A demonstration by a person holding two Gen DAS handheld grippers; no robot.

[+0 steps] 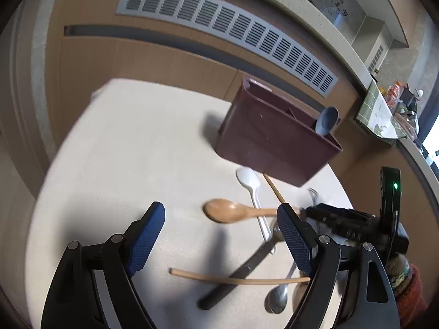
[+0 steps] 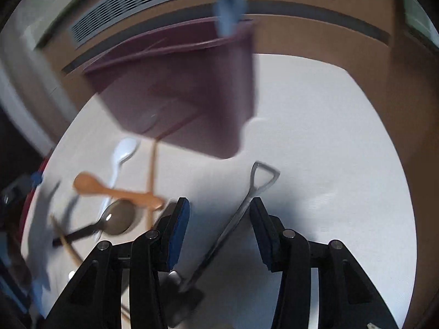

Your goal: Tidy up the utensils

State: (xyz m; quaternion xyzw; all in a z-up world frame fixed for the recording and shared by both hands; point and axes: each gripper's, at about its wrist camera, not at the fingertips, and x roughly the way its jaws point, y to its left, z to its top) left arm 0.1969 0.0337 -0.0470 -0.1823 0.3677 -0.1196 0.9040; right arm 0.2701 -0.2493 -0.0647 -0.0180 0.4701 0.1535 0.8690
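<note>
A maroon utensil holder (image 1: 271,134) stands on the white table, with a blue spoon (image 1: 326,120) upright in its right compartment. It also shows blurred in the right wrist view (image 2: 192,93), as does the blue spoon (image 2: 229,8). Loose utensils lie in front: a wooden spoon (image 1: 233,211), a white plastic spoon (image 1: 248,178), a black-handled knife (image 1: 236,277), a metal spoon (image 1: 277,298) and chopsticks (image 1: 238,279). My left gripper (image 1: 222,240) is open above them. My right gripper (image 2: 219,227) is open around a metal shovel-handled utensil (image 2: 241,208) that lies on the table.
The table (image 1: 123,170) stands against a wooden cabinet wall with a long grey vent (image 1: 227,30). The right gripper's black body (image 1: 356,224) shows at the right of the left wrist view. A cluttered counter (image 1: 395,109) lies far right.
</note>
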